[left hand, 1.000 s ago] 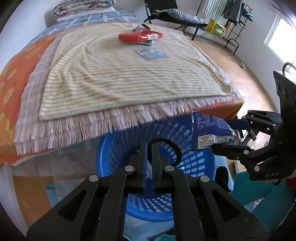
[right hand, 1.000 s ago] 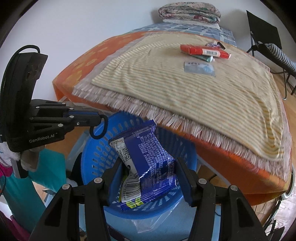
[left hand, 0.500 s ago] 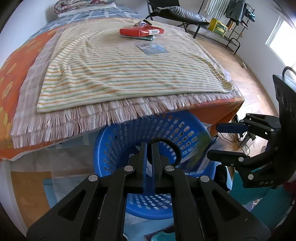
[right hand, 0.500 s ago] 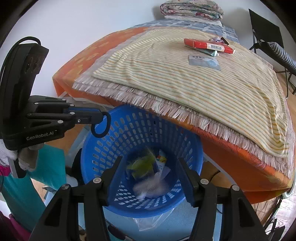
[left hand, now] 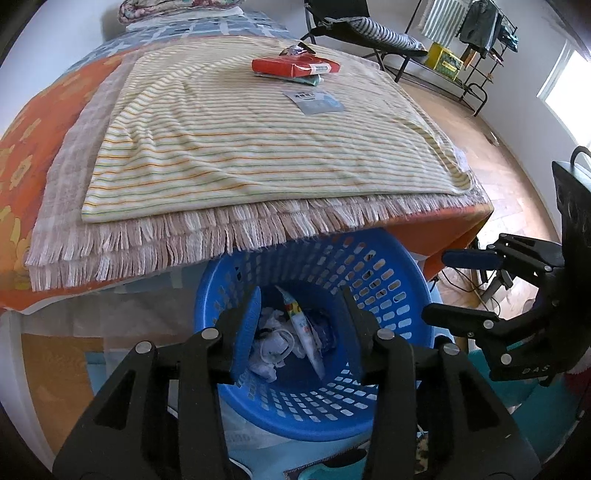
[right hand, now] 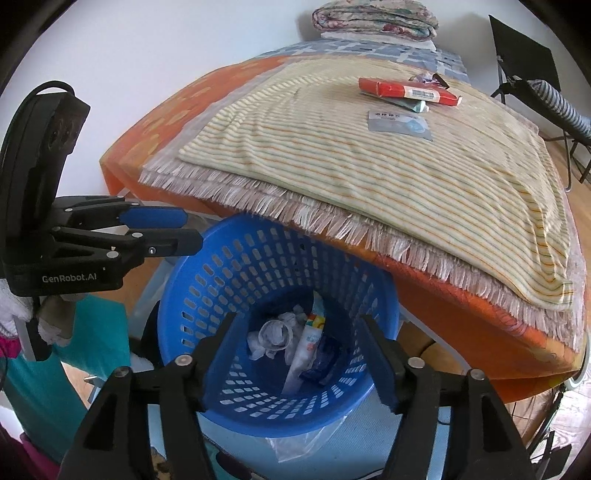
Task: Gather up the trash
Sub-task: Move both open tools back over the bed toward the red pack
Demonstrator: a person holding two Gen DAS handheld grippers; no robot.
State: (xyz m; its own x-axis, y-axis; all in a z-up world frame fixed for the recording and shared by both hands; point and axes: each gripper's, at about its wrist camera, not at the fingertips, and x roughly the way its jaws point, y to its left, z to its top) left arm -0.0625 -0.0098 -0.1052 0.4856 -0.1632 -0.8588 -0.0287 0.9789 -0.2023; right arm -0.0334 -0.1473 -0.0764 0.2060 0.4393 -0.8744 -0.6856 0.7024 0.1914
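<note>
The left gripper (left hand: 301, 332) hangs over the blue basket (left hand: 391, 280) and points down into it. Its jaws are opening, and nothing is between them. The right gripper (right hand: 295, 354) hangs over the same basket (right hand: 236, 266) from the other side. Its jaws are opening too, wide apart, and they hold nothing.

The basket stands on the floor, partly tucked under the edge of the bed (left hand: 22, 155). Down at the bottom of it lies the trash. There is some crumpled white paper (right hand: 271, 338), a long white wrapper (right hand: 308, 343) with bright colours on it, and a dark blue wrapper (right hand: 325, 356) beside that. All of this lies right below both grippers, well under their fingers and not touching them.

More trash is up on the bed, far from the grippers. It sits on a striped cloth (left hand: 229, 140) with a fringed blanket (left hand: 229, 236) under it. A red packet (left hand: 291, 66) lies near the far end of the cloth, on top of a green packet (left hand: 312, 78). A small crumpled foil wrapper (left hand: 293, 49) is just behind the red packet. A flat pale blue pouch (left hand: 314, 101) lies a bit nearer than the red packet.

A folded quilt (right hand: 373, 20) rests at the far end of the bed by the wall. A black chair (left hand: 354, 26) with a striped cushion stands past the bed on the wooden floor (left hand: 495, 155).
</note>
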